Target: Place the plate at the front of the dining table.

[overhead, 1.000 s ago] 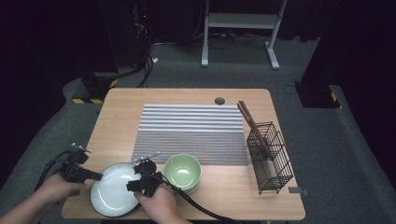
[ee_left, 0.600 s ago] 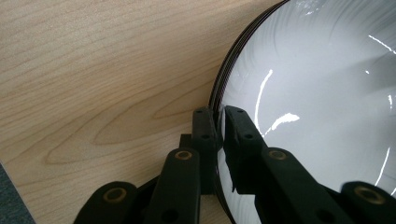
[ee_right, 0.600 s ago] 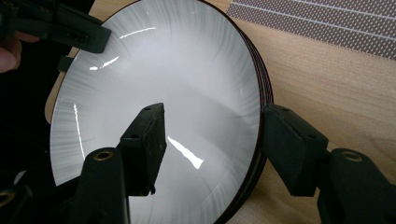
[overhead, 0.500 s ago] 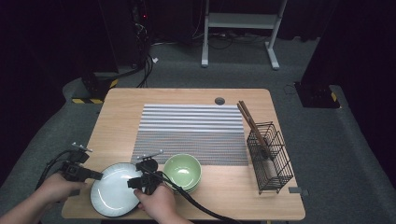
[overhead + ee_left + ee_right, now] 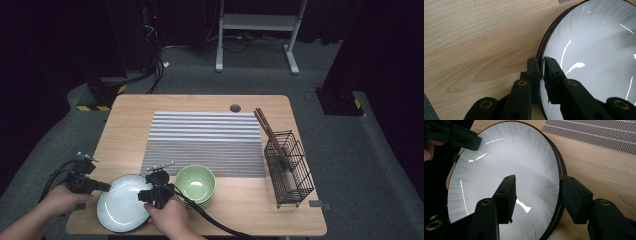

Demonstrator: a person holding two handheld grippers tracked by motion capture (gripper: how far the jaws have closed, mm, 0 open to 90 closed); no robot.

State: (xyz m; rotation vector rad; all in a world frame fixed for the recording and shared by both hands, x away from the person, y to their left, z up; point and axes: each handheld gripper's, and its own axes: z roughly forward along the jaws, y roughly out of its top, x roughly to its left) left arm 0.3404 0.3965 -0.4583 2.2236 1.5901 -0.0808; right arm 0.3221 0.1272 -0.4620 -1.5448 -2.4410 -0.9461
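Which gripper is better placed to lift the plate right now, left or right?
Left. The left gripper is shut on the plate rim, while the right gripper straddles the opposite rim with jaws open, so it would have to close first.

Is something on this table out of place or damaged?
Nothing looks damaged or spilled. The white plate sits at the table's near edge, left claw shut on its rim, right claw open around the opposite rim.
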